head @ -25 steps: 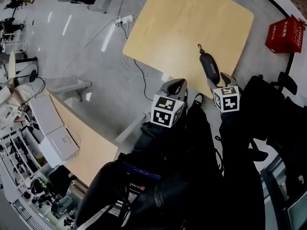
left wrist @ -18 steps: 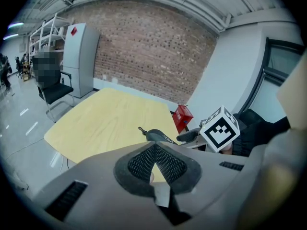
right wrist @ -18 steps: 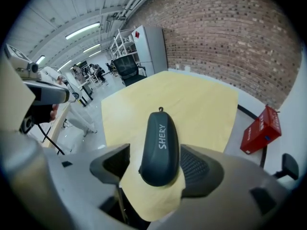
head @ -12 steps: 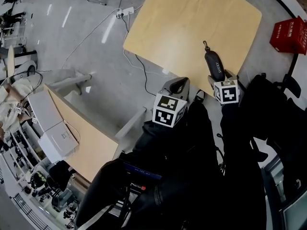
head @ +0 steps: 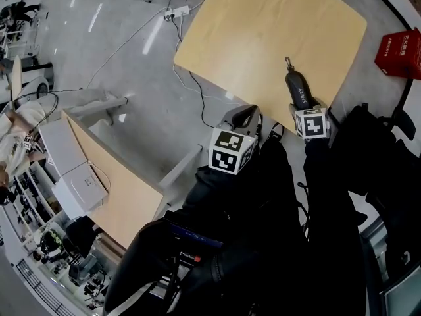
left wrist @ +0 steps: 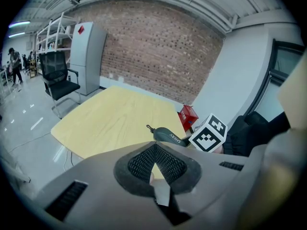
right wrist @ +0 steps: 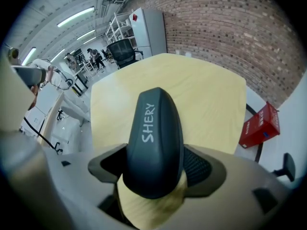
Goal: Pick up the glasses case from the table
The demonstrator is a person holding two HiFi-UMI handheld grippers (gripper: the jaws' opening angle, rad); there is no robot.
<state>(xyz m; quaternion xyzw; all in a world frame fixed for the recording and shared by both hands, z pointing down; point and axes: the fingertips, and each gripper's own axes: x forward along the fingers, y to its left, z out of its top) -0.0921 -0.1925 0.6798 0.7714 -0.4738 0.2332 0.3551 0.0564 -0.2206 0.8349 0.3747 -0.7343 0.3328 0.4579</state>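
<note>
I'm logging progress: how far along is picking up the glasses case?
Done: the right hand-held gripper has its open jaws astride the glasses case. In hand: the grasp, pads not yet clamped. Remaining: closing and lifting; the case lies on the table. The left hand-held gripper is shut, empty.

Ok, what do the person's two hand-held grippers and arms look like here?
The left hand-held gripper and the right hand-held gripper both have light grey bodies with black ribbed pads. Each carries a white cube printed with black square markers. The sleeves are black.
</note>
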